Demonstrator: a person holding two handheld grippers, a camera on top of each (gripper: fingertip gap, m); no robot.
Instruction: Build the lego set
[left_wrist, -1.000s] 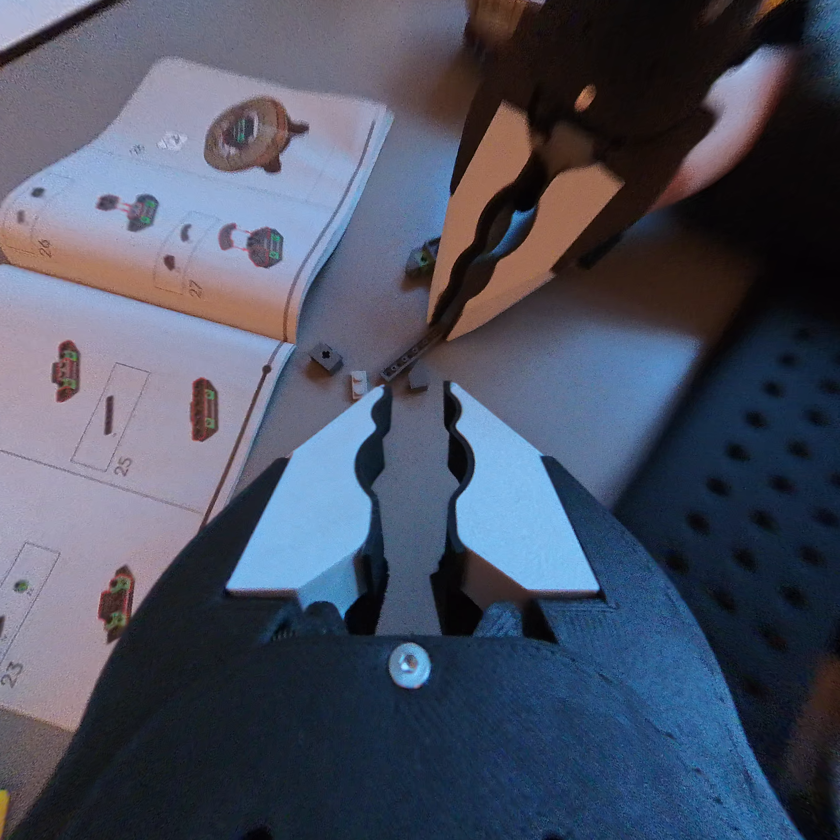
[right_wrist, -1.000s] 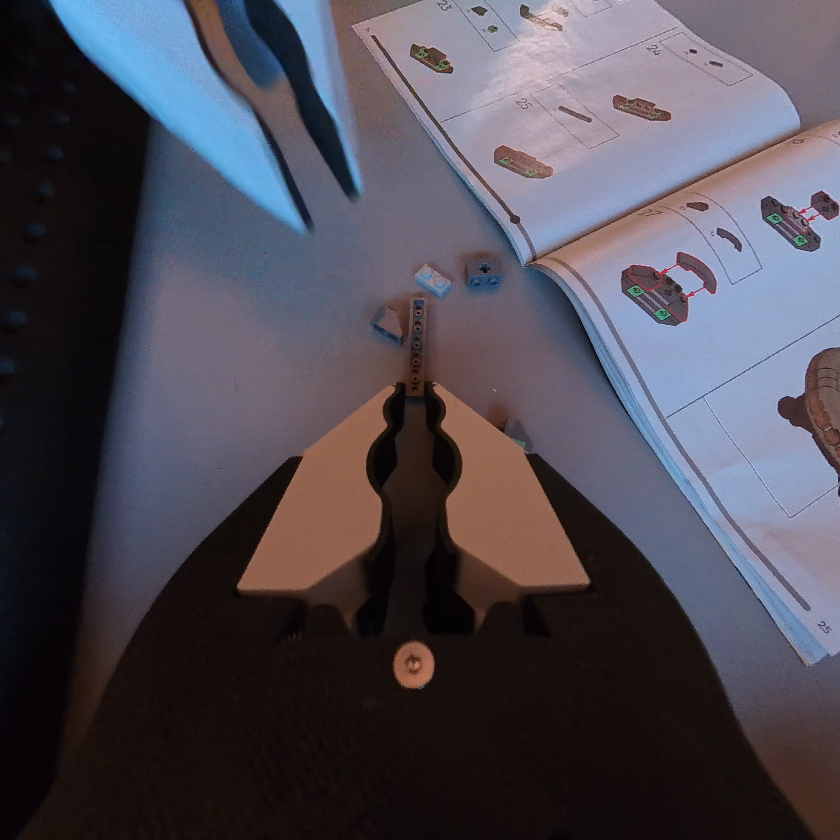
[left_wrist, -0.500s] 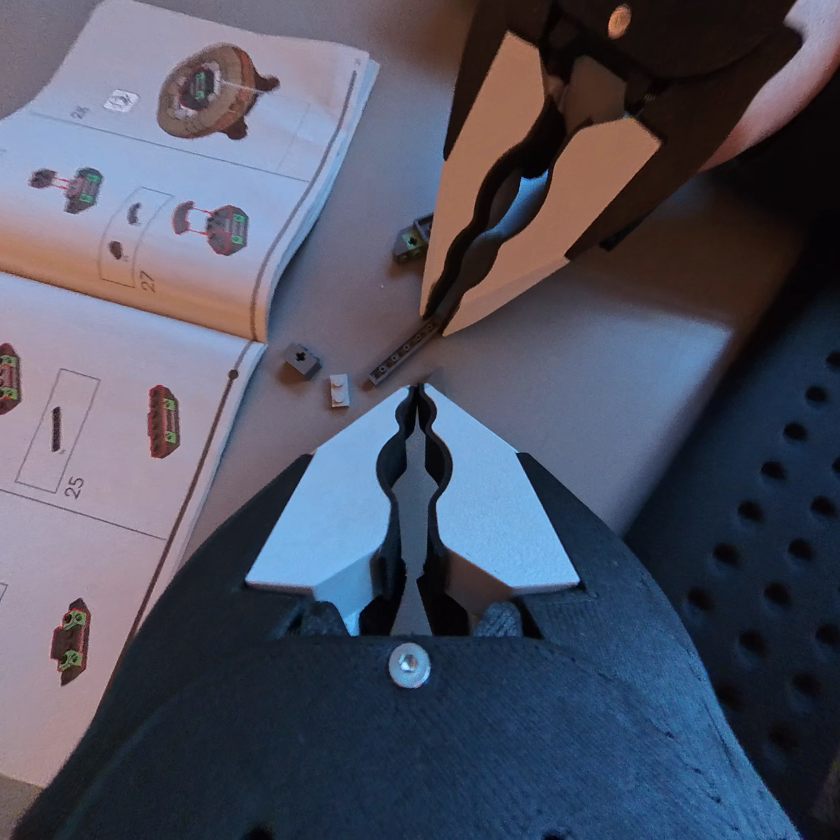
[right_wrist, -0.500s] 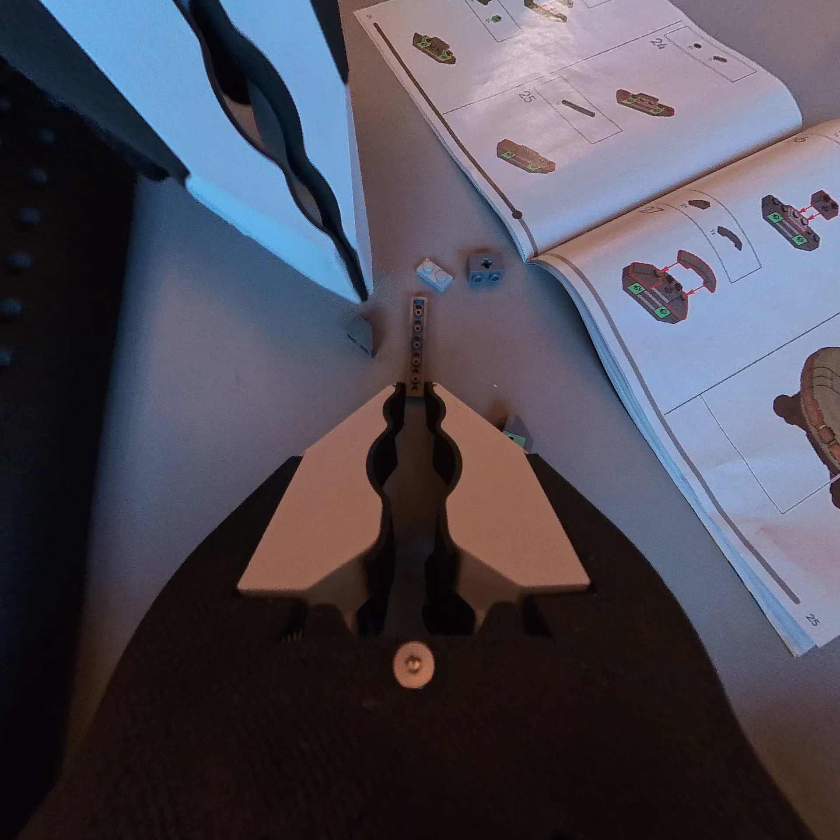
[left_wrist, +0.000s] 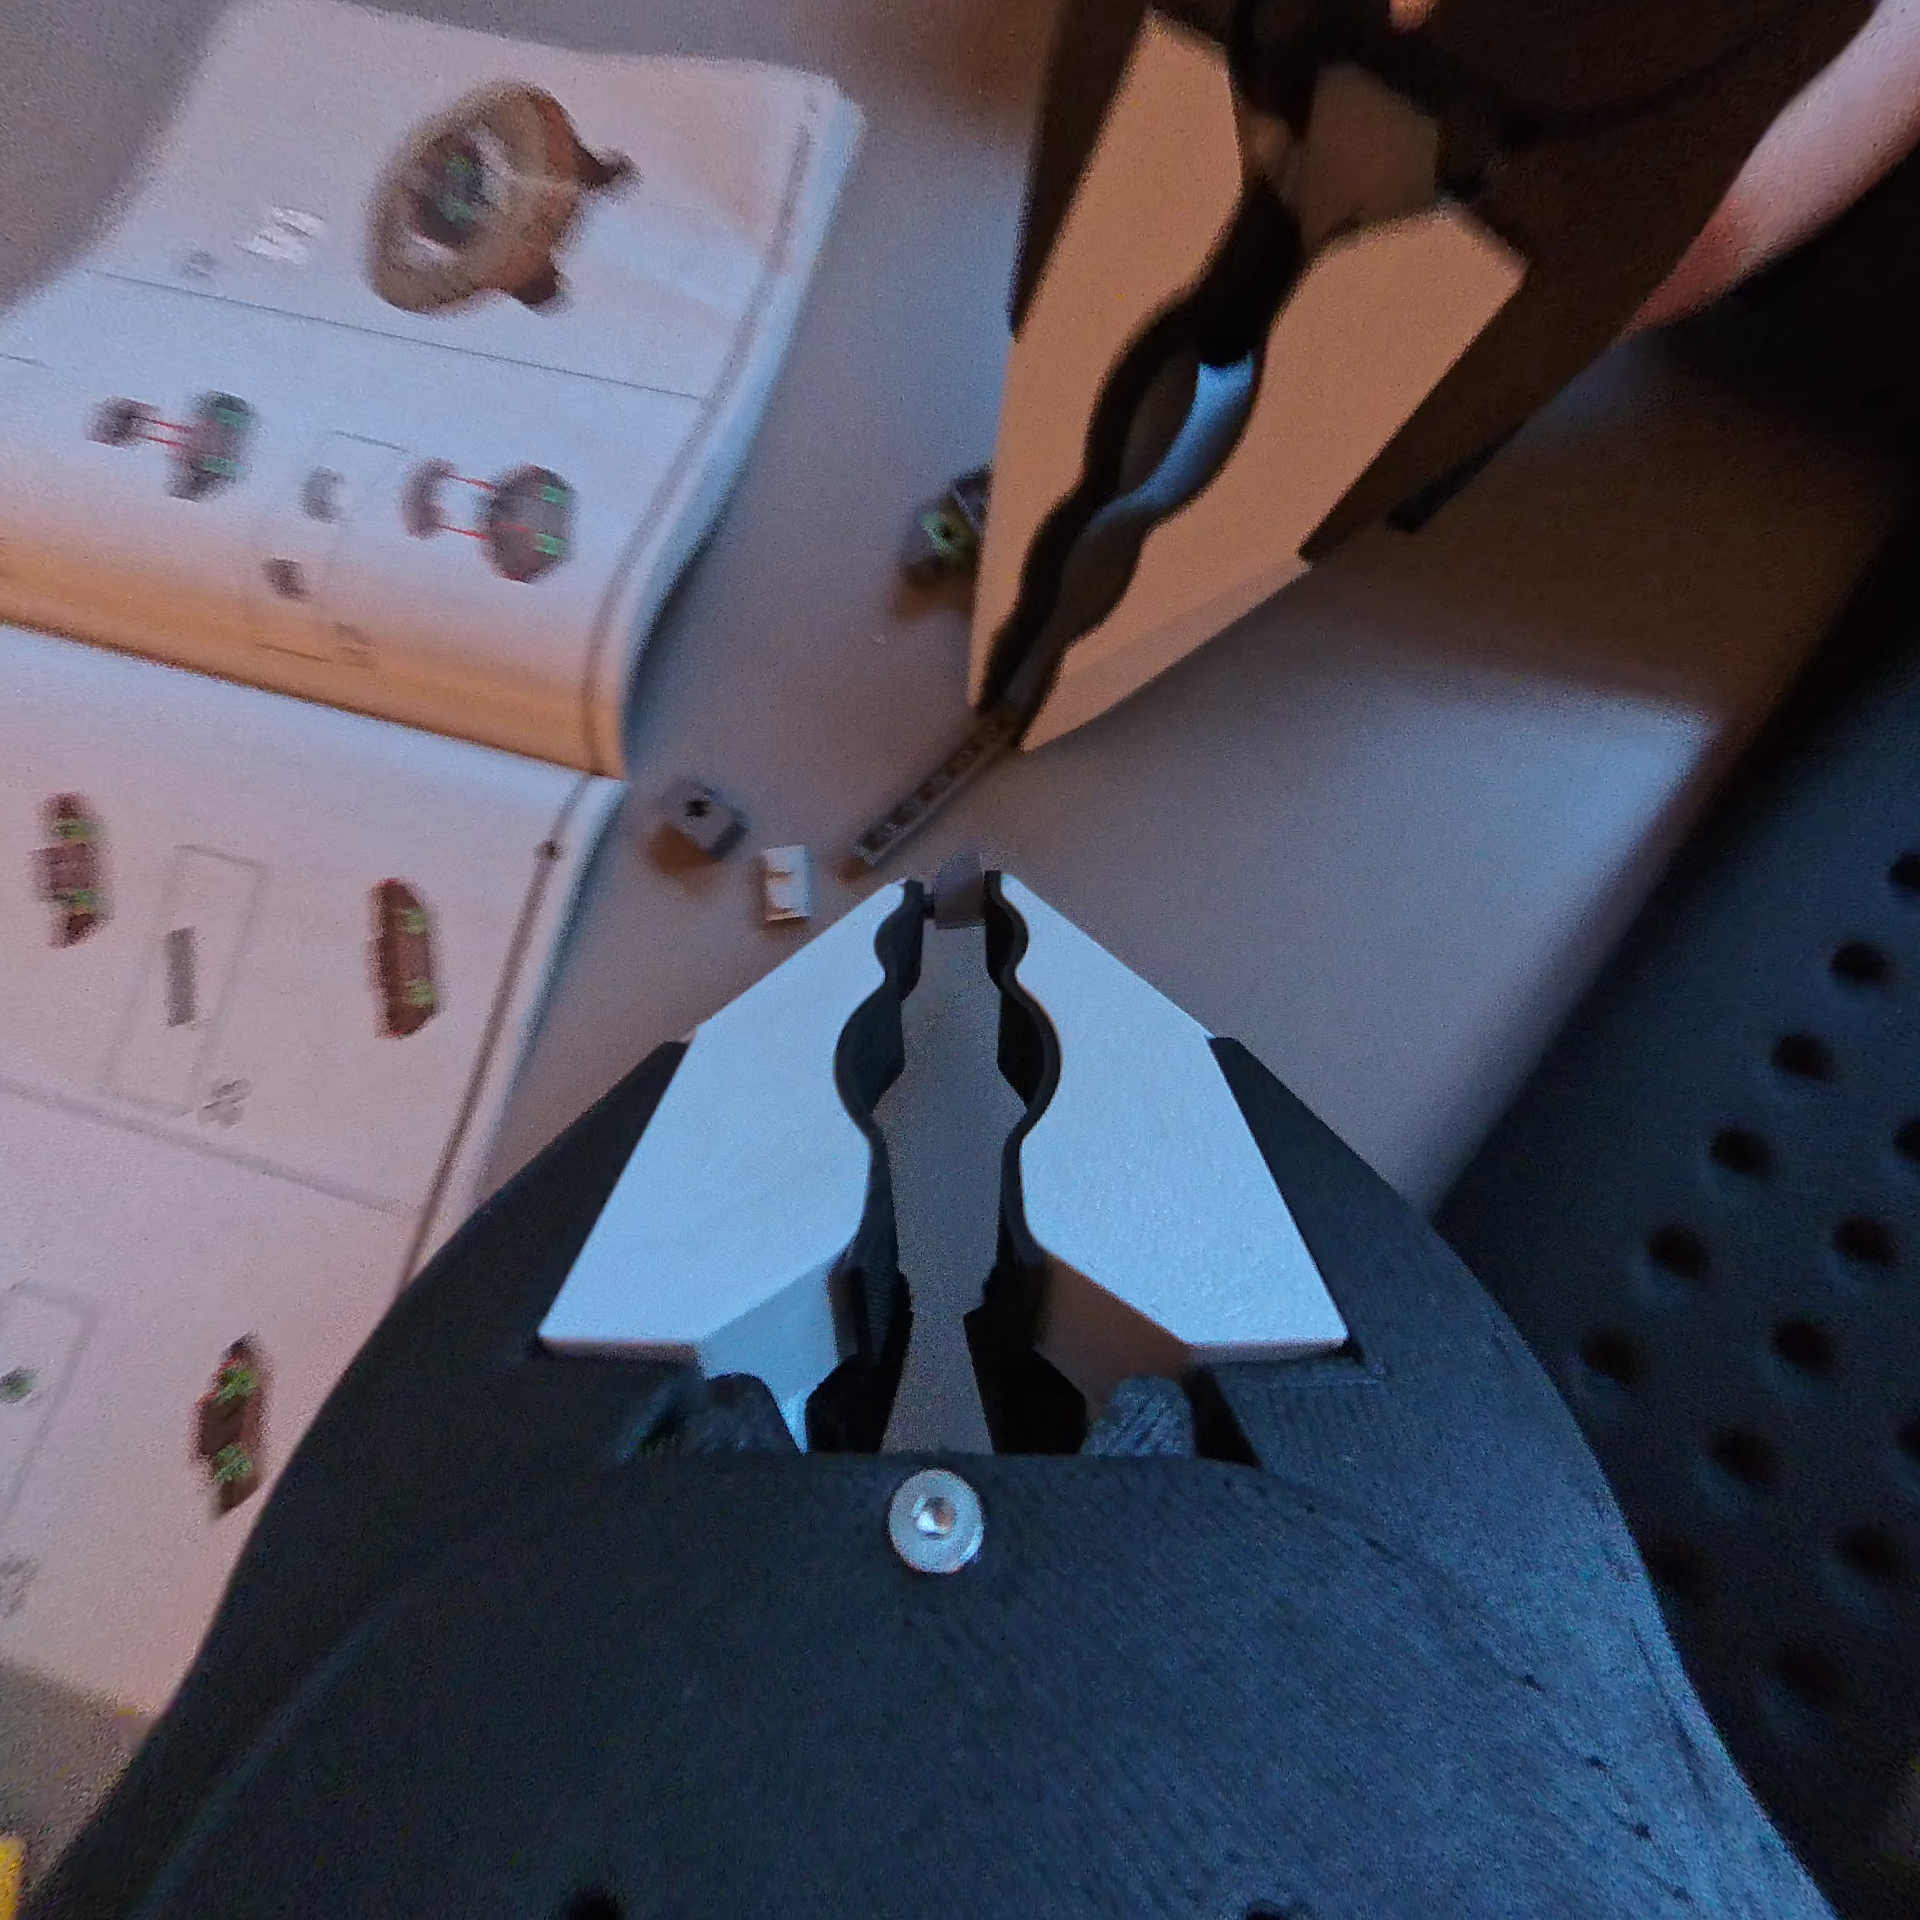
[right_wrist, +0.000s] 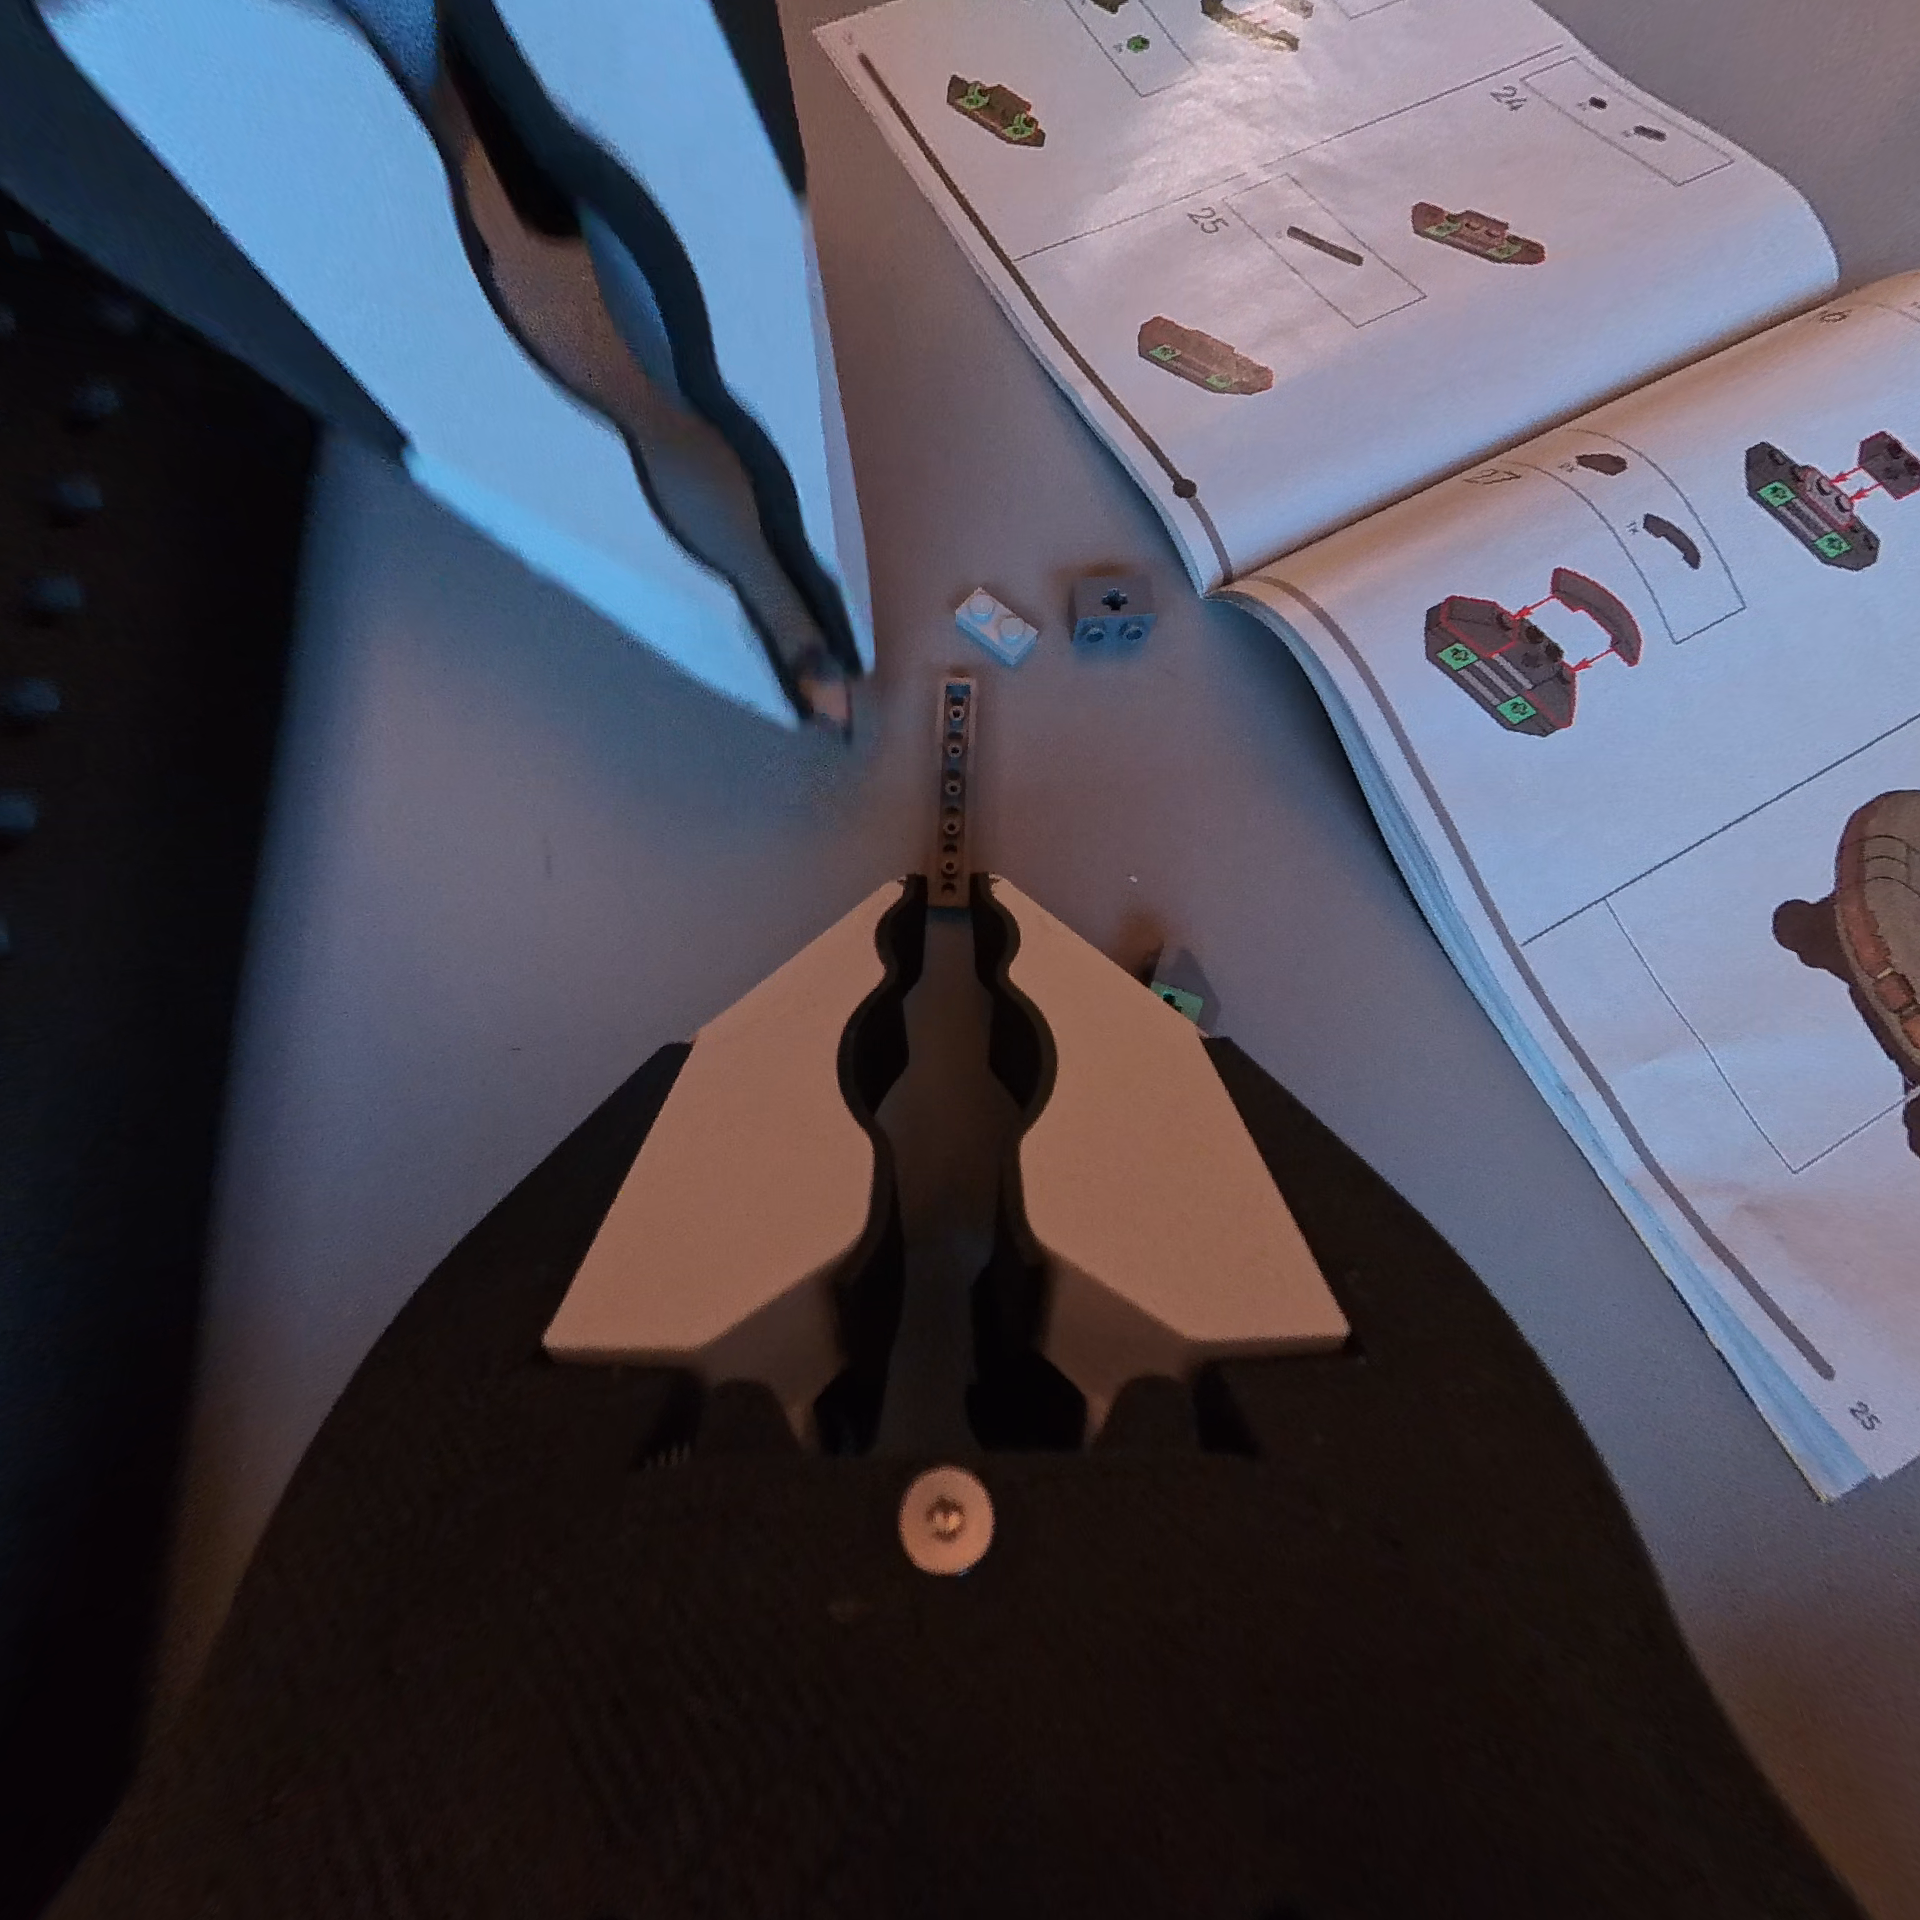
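A small dark piece (left_wrist: 956, 902) is being pinched between the tips of the left tool (left_wrist: 954, 896), just above the desk (left_wrist: 1299, 831). A long thin plate w/ studs (right_wrist: 954, 774) is being gripped at one end by the right tool (right_wrist: 948, 883), its free end being pointed toward a white 1x2 plate (right_wrist: 995, 625) and a grey brick w/ cross hole (right_wrist: 1112, 610), both lying loose near the open instruction booklet (right_wrist: 1455, 343). A green-and-grey piece (right_wrist: 1179, 987) is being partly hidden beside the right tool. The left tool's tip is being held close to the strip's far end, not touching it.
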